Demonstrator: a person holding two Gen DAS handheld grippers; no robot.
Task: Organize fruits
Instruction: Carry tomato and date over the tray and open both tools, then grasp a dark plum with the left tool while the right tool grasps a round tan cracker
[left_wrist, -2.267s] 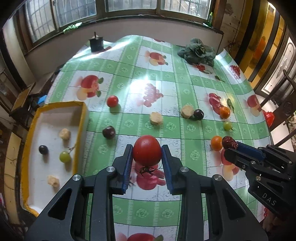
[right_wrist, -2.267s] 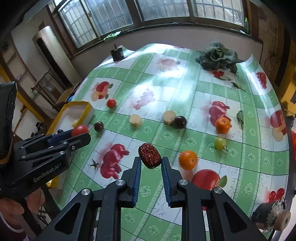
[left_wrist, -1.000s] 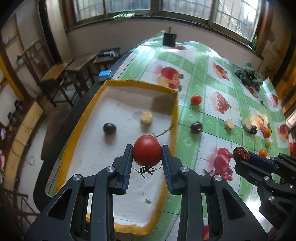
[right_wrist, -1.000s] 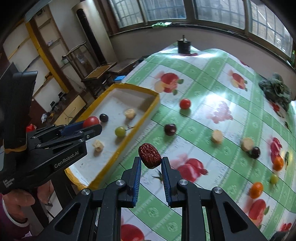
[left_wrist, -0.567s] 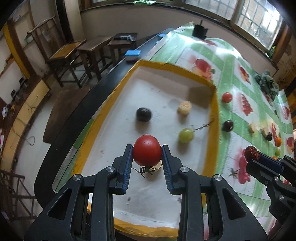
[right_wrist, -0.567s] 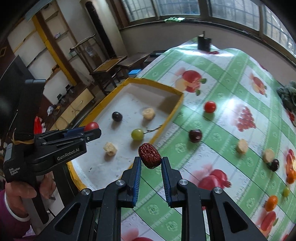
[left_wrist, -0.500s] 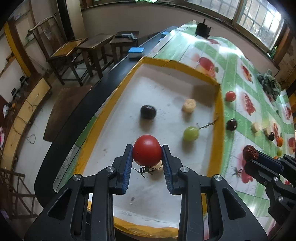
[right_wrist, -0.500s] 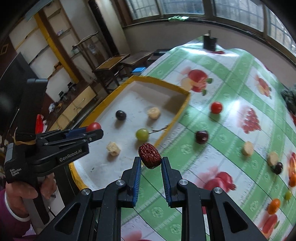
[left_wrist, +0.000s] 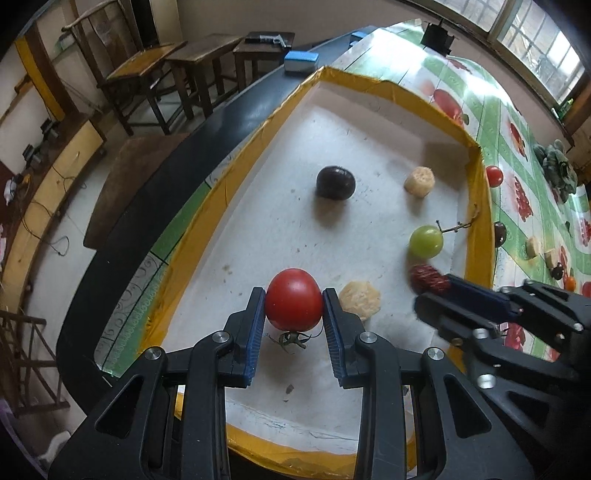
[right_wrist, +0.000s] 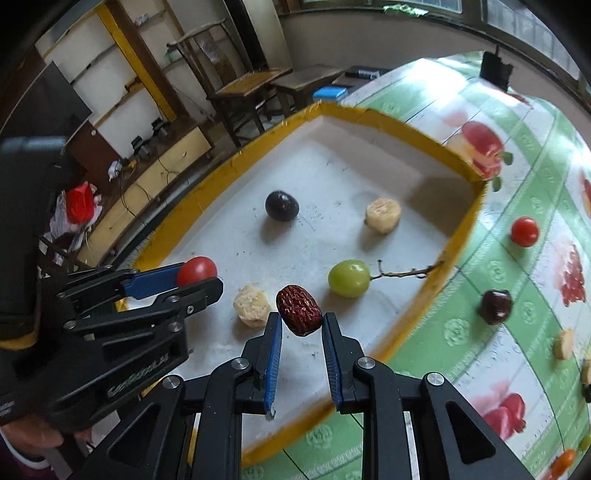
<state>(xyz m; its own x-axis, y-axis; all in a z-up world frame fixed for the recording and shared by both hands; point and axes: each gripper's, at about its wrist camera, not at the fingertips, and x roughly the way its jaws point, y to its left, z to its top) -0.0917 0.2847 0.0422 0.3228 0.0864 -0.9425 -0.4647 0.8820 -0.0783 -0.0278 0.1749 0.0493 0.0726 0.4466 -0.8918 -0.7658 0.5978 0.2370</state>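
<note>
Clamping a round red tomato (left_wrist: 293, 304) over the yellow-rimmed white tray (left_wrist: 384, 88), the left gripper (left_wrist: 294, 322) risks rolling it onto the near-edge cake slice (left_wrist: 360, 299), while the right gripper (right_wrist: 300, 334) pinches a wrinkled red date (right_wrist: 299, 309).

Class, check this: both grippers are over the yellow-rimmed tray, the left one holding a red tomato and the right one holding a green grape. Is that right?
Not quite. The right gripper holds a wrinkled red date, as the right wrist view shows; the green grape lies in the tray. The left gripper does hold the tomato.
</note>
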